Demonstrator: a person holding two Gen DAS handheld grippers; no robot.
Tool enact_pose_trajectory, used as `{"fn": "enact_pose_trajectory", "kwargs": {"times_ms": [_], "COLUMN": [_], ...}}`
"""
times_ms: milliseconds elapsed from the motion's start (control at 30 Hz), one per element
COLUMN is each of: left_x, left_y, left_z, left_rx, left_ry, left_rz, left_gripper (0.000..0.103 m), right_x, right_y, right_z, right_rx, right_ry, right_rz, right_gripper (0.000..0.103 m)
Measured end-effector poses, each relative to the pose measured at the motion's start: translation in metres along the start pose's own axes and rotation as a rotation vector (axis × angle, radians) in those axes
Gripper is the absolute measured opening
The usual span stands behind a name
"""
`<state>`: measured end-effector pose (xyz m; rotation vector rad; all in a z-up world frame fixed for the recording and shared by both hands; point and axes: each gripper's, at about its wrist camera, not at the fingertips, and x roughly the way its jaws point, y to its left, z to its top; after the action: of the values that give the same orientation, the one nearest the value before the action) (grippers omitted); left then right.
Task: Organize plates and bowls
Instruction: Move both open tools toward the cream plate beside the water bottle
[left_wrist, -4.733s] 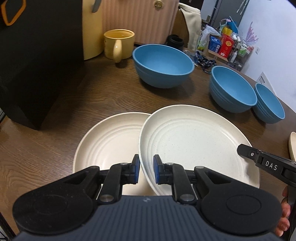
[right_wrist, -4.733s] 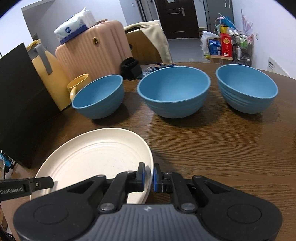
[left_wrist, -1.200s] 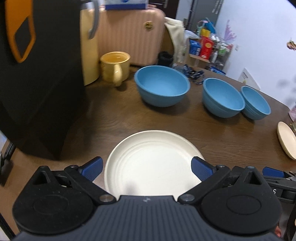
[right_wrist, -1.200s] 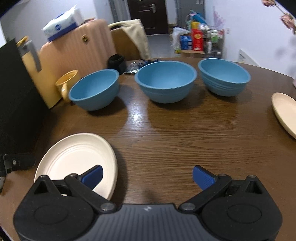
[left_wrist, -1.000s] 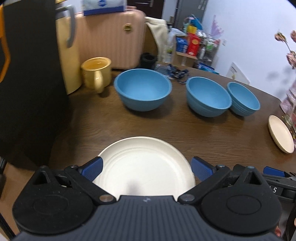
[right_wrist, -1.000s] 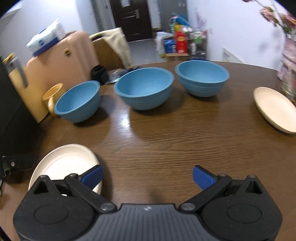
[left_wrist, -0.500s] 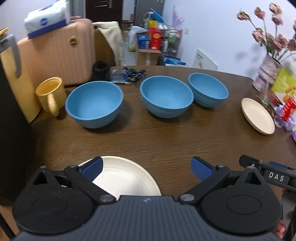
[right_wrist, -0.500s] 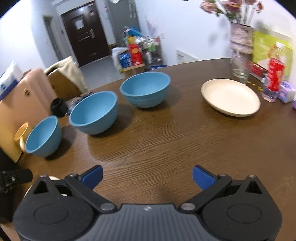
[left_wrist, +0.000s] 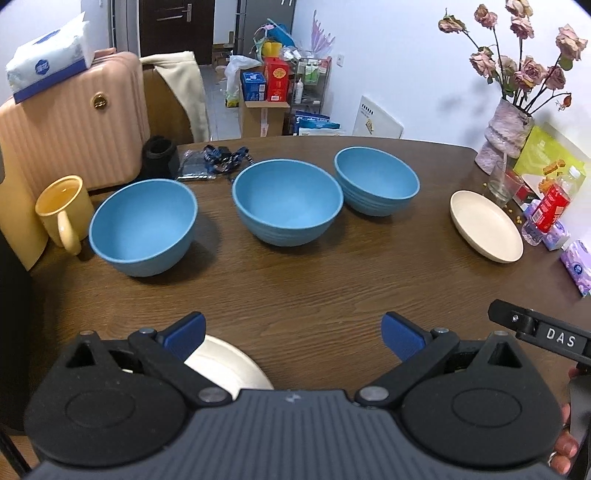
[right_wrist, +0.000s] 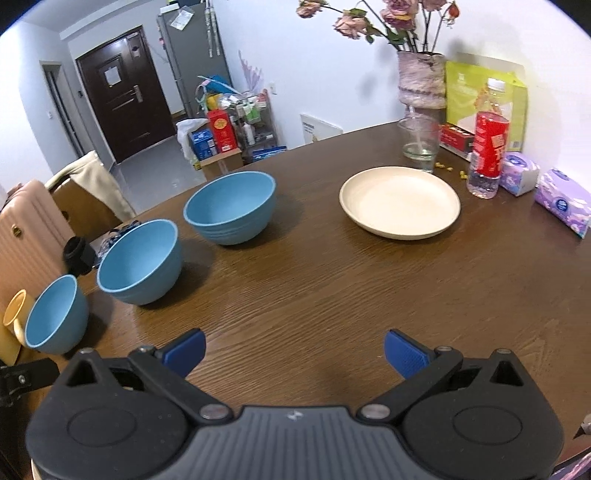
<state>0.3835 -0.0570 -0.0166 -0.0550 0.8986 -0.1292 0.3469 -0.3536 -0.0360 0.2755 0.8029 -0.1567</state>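
The table (right_wrist: 332, 295) is dark brown wood with an open grain, sealed smooth enough to throw back a soft sheen from the room light. The three blue bowls (left_wrist: 288, 203) look like matt moulded plastic, faintly ridged low on their outer walls. The cream plate (right_wrist: 400, 201) near the right edge has the same dull, slightly speckled finish. The yellow mug (left_wrist: 62, 206) is glossier, like glazed ceramic. The drinking glass (right_wrist: 419, 144) is clear. The left gripper (left_wrist: 291, 334) has a matt black, finely grained plastic body, a ribbed grey housing, bare metal pivot pins and blue textured pads (left_wrist: 404, 339). The pink suitcase (left_wrist: 74, 147) is a ribbed hard shell.
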Motion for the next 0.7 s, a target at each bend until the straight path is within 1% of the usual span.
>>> {"fn": "enact_pose_trajectory", "kwargs": {"times_ms": [133, 300, 400, 567, 700], "left_x": [0.004, 0.004, 0.006, 0.010, 0.014], "left_y": [-0.017, -0.039, -0.052, -0.072, -0.089], "left_z": [0.002, 0.006, 0.011, 0.018, 0.023], "left_rx": [0.001, 0.012, 0.011, 0.017, 0.018], "left_ry": [0.011, 0.007, 0.010, 0.014, 0.022], "left_rz": [-0.016, -0.031, -0.038, -0.050, -0.075], "left_gripper": [0.103, 0.103, 0.103, 0.103, 0.103], "right_x": [-0.006, -0.011, -0.013, -0.011, -0.007], "right_y": [-0.013, -0.031, -0.041, -0.055, -0.067], "right_z": [0.005, 0.016, 0.023, 0.031, 0.036], "right_rx": [0.012, 0.050, 0.060, 0.063, 0.082], "right_ry": [-0.017, -0.042, -0.051, -0.036, -0.021], "right_rz": [0.006, 0.008, -0.002, -0.056, -0.051], "right_gripper": [0.103, 0.103, 0.103, 0.103, 0.103]}}
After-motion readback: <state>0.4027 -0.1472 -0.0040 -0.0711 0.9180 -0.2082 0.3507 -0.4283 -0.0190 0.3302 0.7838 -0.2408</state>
